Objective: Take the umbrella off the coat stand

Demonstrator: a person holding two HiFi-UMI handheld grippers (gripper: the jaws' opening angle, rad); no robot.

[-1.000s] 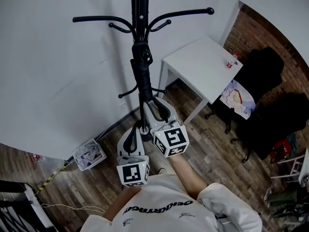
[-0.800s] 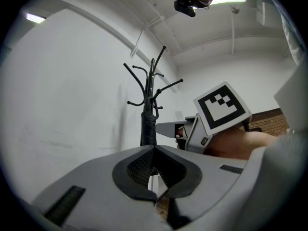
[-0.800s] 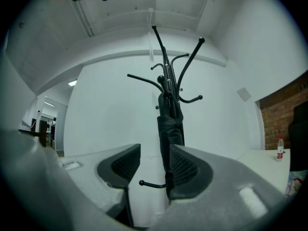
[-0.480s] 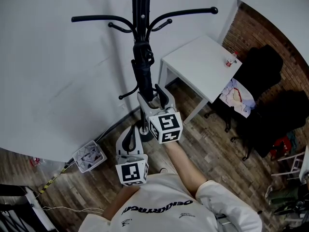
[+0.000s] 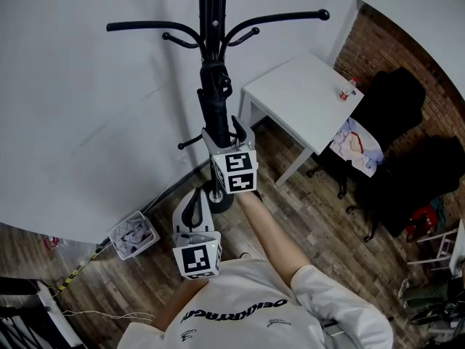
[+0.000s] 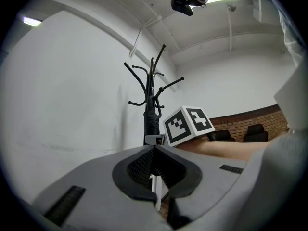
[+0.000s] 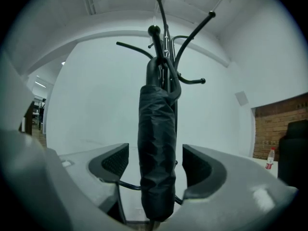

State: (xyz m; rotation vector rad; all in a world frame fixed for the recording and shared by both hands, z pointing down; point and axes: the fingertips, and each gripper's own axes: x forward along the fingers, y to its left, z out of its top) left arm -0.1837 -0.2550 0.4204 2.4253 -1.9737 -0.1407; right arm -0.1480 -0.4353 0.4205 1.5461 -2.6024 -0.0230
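Note:
A black folded umbrella [image 5: 211, 106] hangs upright against the pole of the black coat stand [image 5: 211, 6], just under its curved hooks. My right gripper [image 5: 221, 134] is level at the umbrella's lower part. Its jaws have just been opening and now stand wide on either side of the umbrella [image 7: 156, 143], with a gap at each pad. The right gripper [image 7: 156, 163] is open. My left gripper [image 5: 194, 198] hangs lower and nearer to me, beside the stand's base, its tips together [image 6: 154, 150]. From there the umbrella [image 6: 151, 121] and stand [image 6: 152, 78] are ahead.
A white table [image 5: 290, 86] stands right of the stand with a small bottle [image 5: 349, 91] on its far corner. Black chairs [image 5: 396, 107] sit beyond it by a brick wall. A white basket [image 5: 134, 233] and cables lie on the wooden floor at left.
My right gripper has moved forward to the stand and its jaws have spread until the umbrella is between them. The left gripper has hardly moved.

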